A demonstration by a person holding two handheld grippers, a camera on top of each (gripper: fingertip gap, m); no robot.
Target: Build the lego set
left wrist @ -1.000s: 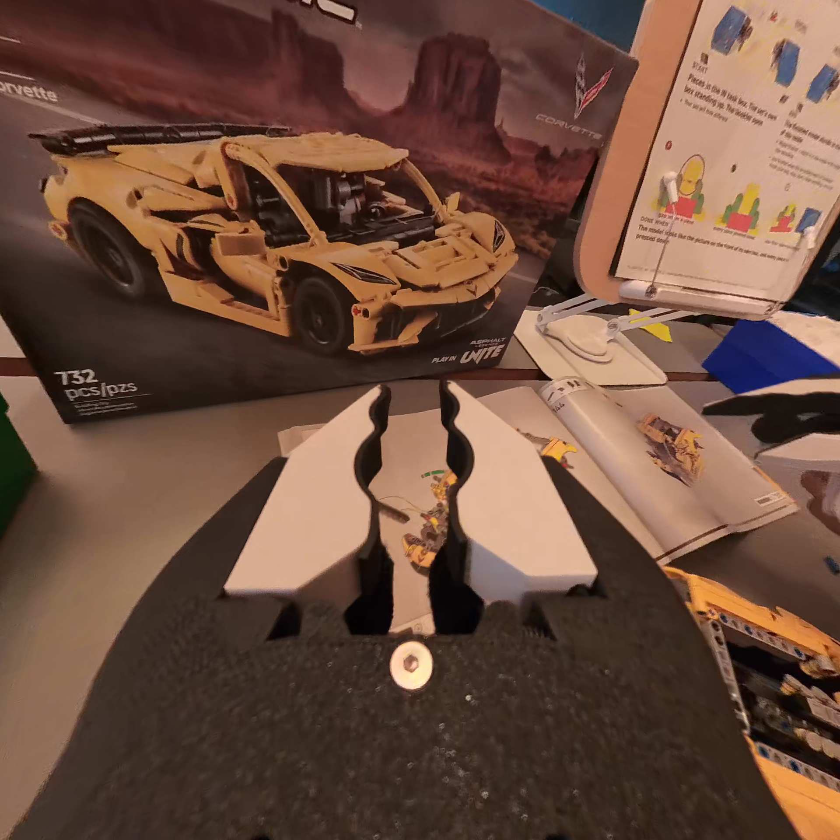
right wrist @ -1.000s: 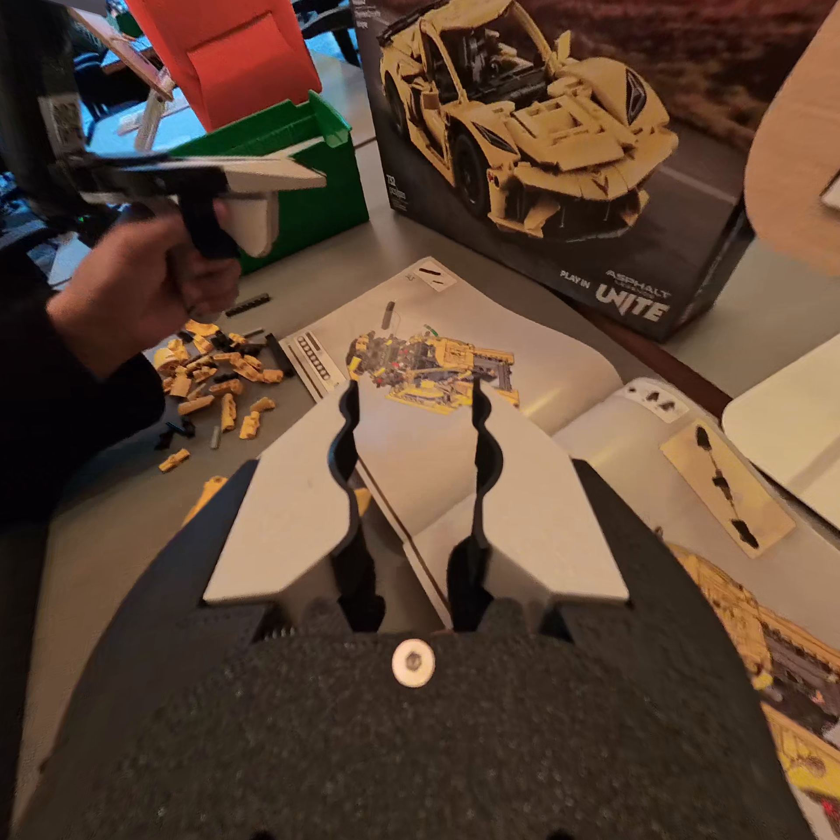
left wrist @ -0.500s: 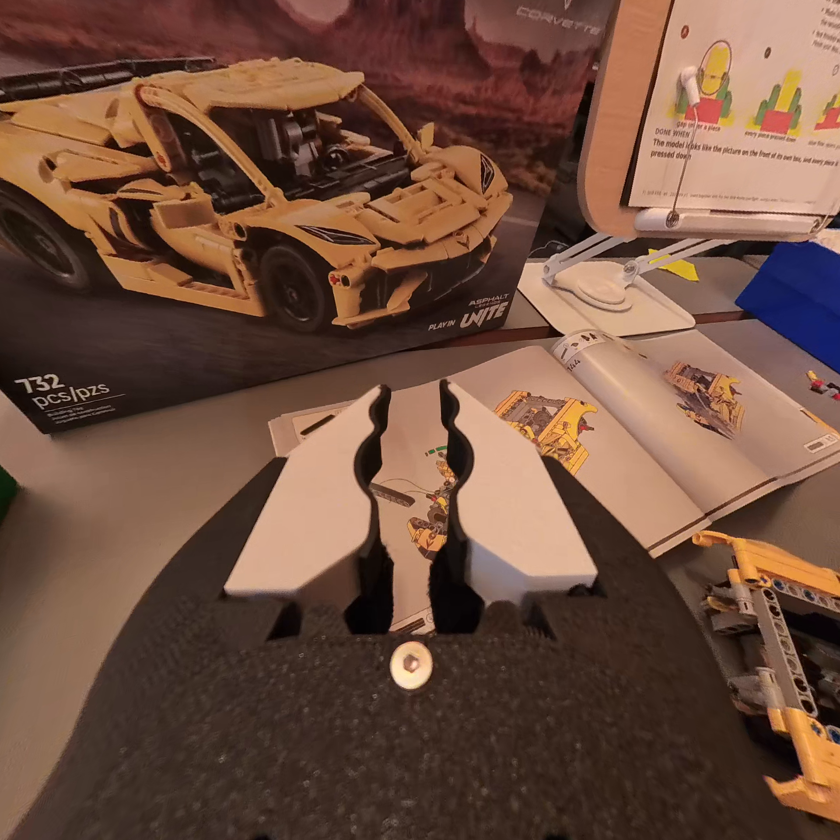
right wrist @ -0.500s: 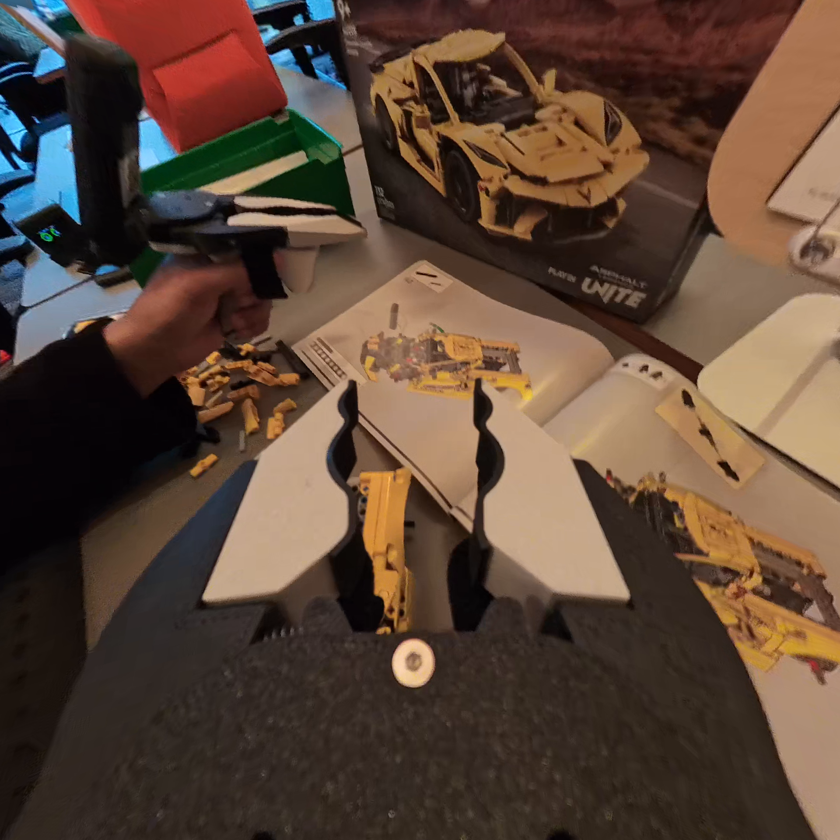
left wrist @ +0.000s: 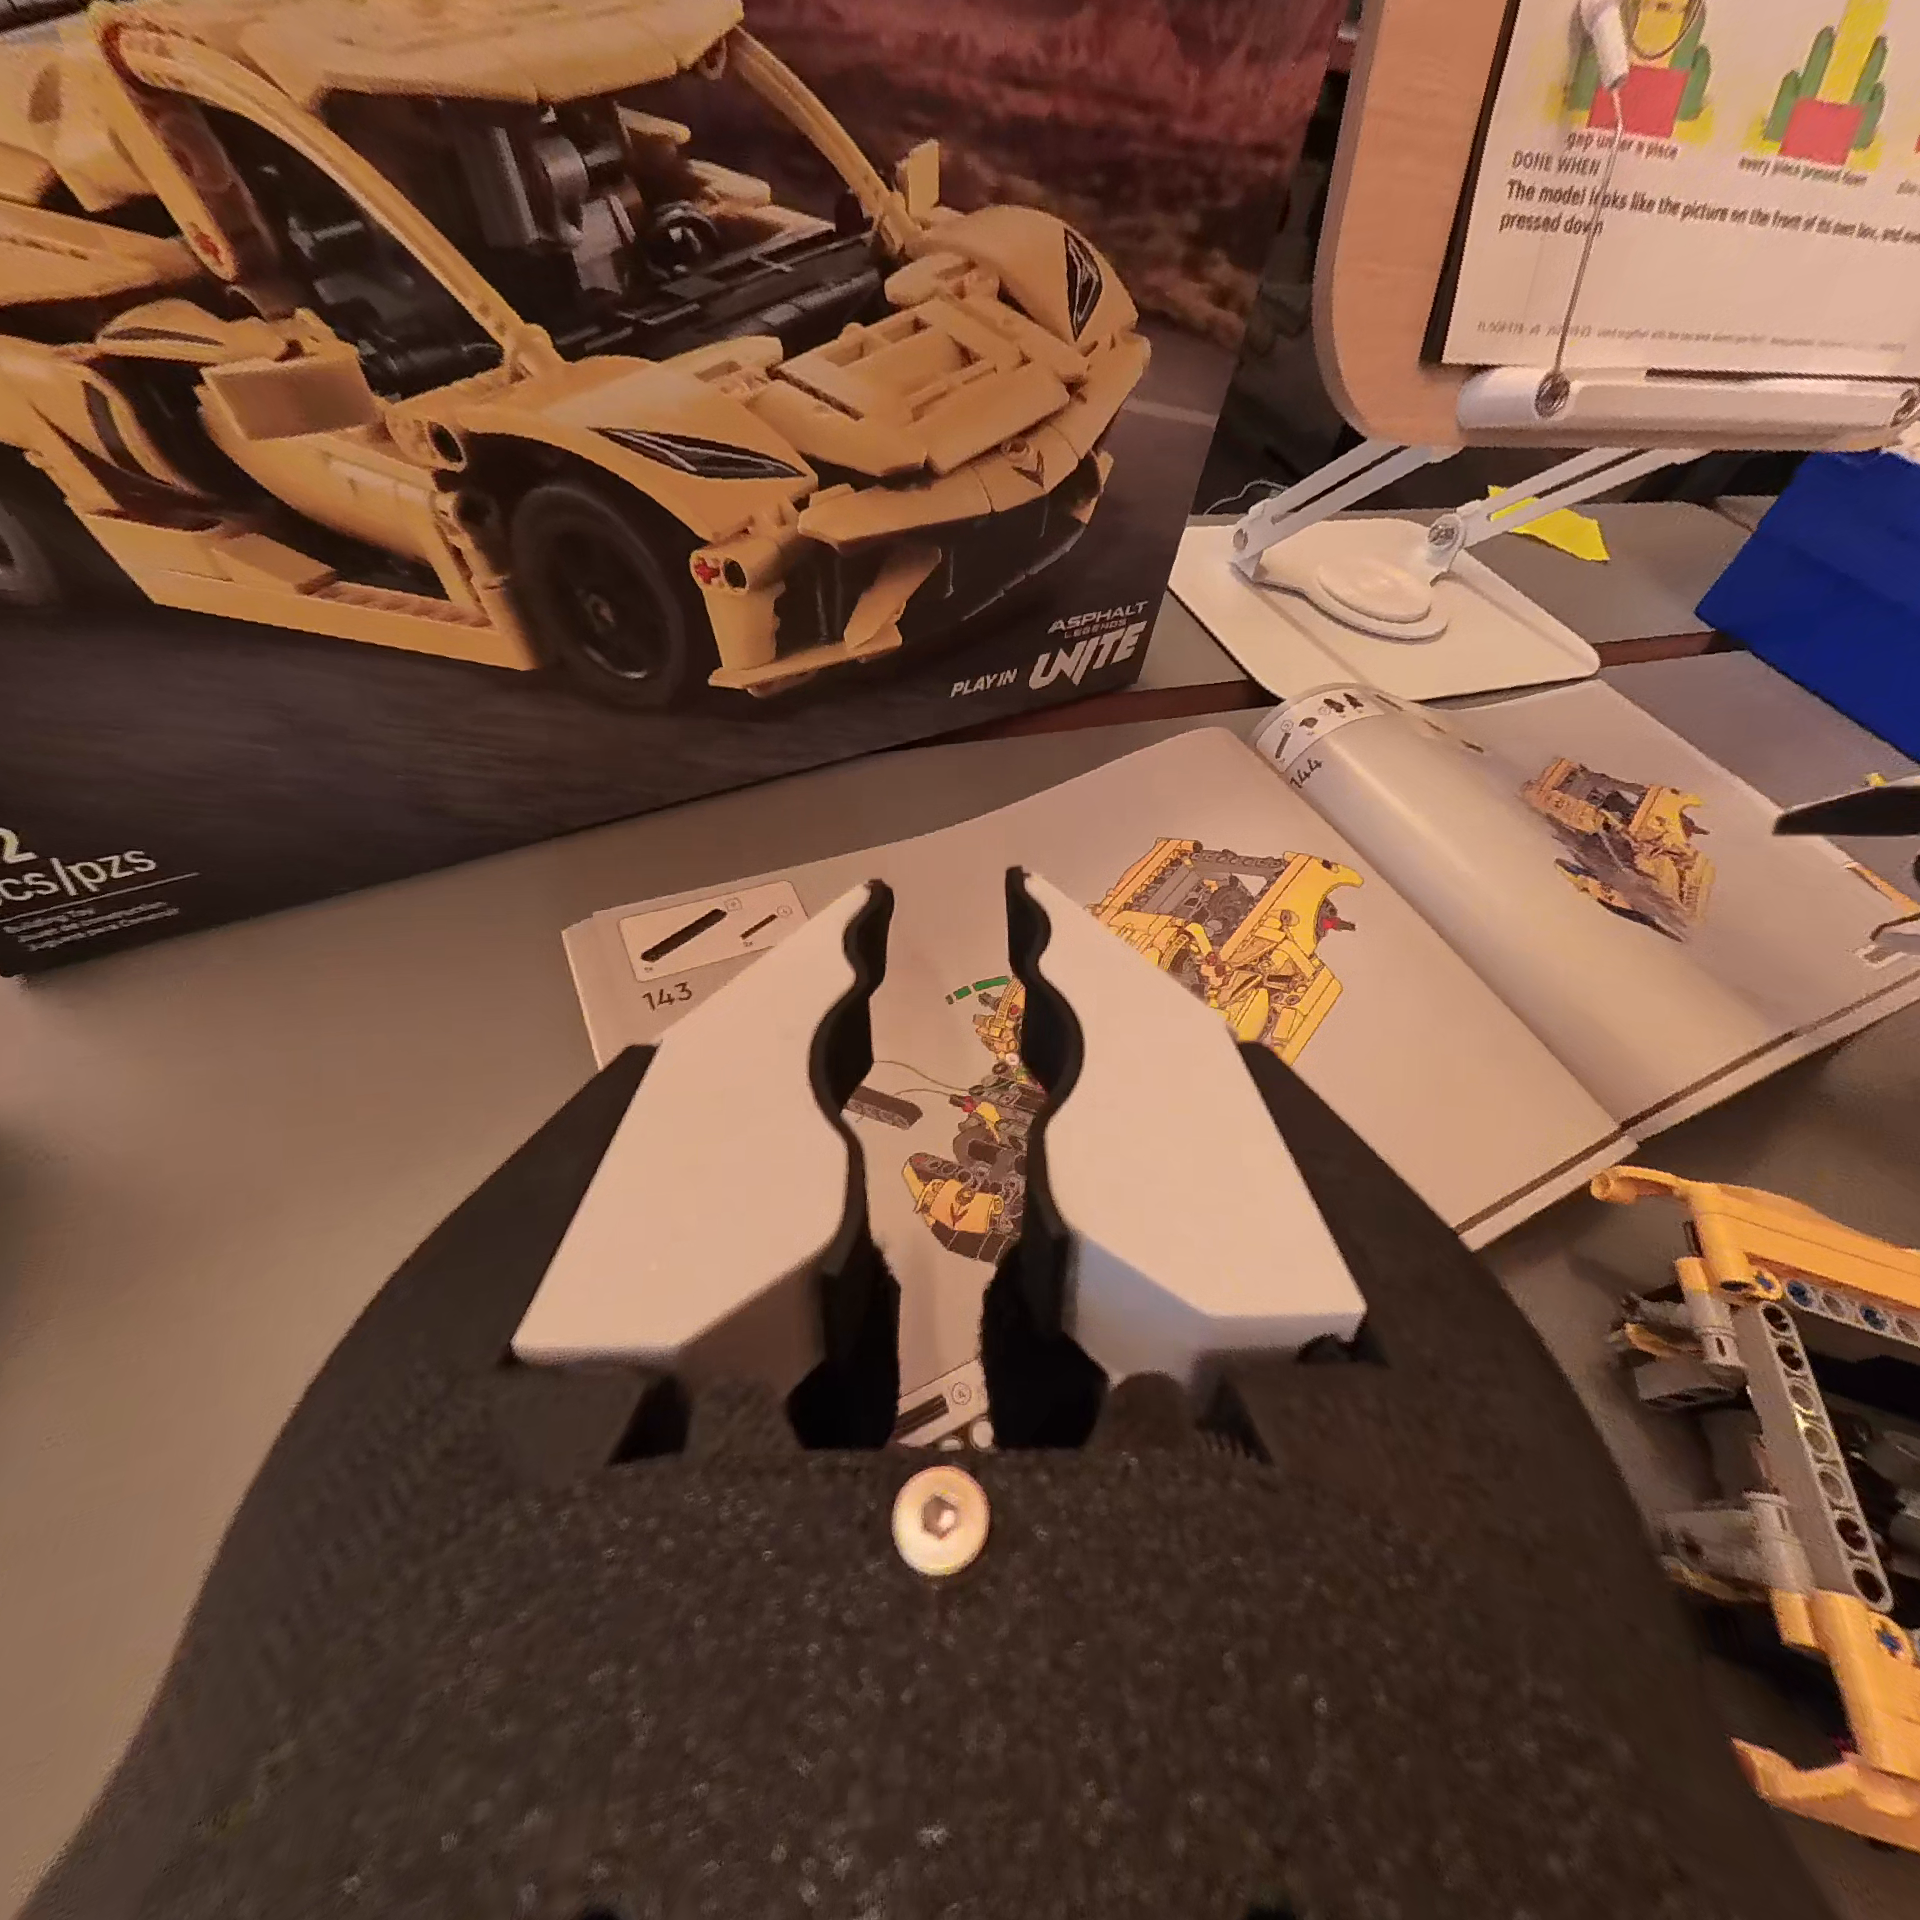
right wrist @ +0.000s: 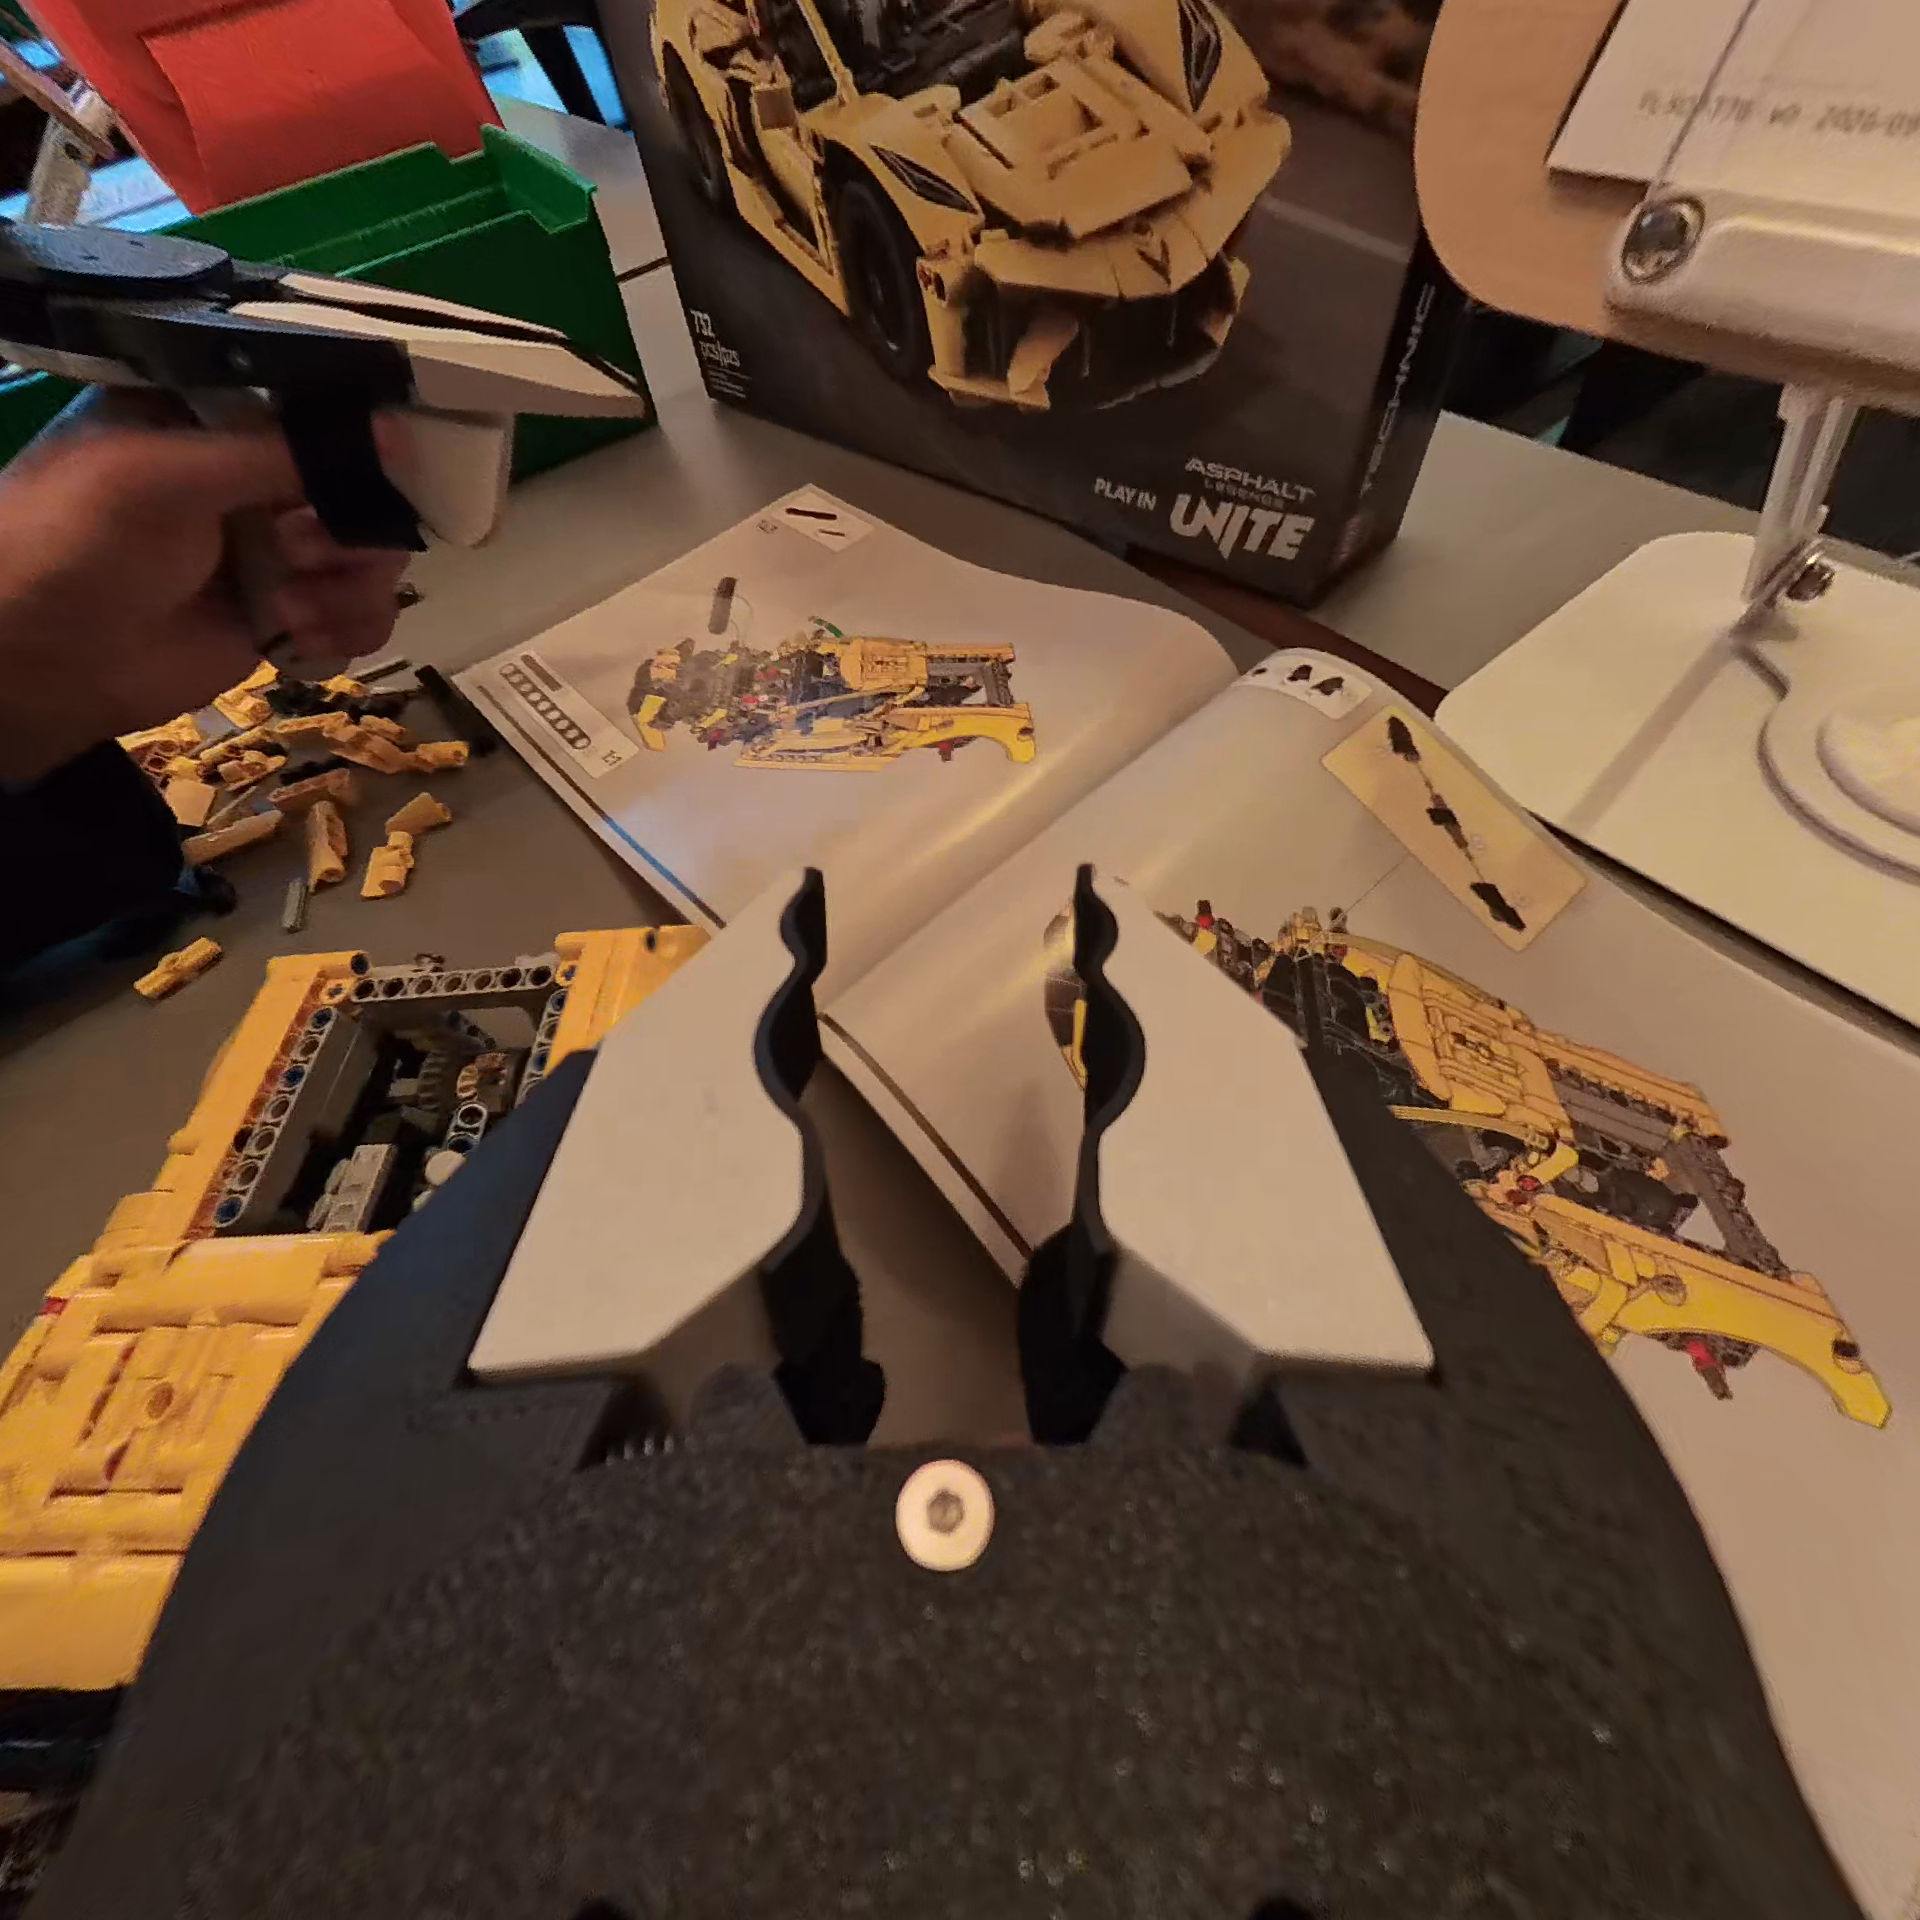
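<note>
My left gripper [left wrist: 945, 894] is open and empty, held above the left page of the open instruction booklet [left wrist: 1382, 997]. It also shows in the right wrist view [right wrist: 613, 390], held by a hand at the far left. My right gripper [right wrist: 945, 894] is open and empty above the booklet's fold [right wrist: 1039, 821]. The partly built yellow car model [right wrist: 260, 1195] lies on the table at the lower left of the right wrist view and at the right edge of the left wrist view [left wrist: 1787, 1455]. A heap of loose yellow and black pieces [right wrist: 301, 769] lies left of the booklet.
The set's box [left wrist: 520, 416] with a yellow car picture stands behind the booklet. A white stand [left wrist: 1382, 613] holding a sheet on a wooden board is at the back right. A green bin [right wrist: 436, 239] and an orange one [right wrist: 270, 83] sit at the back left. A blue bin [left wrist: 1829, 613] is at the right. Spacing between my two grippers at the tips: around 25 cm.
Both grippers have moved forward and down toward the table. The car model has come into fuller view beside each. Both stay open and empty.
</note>
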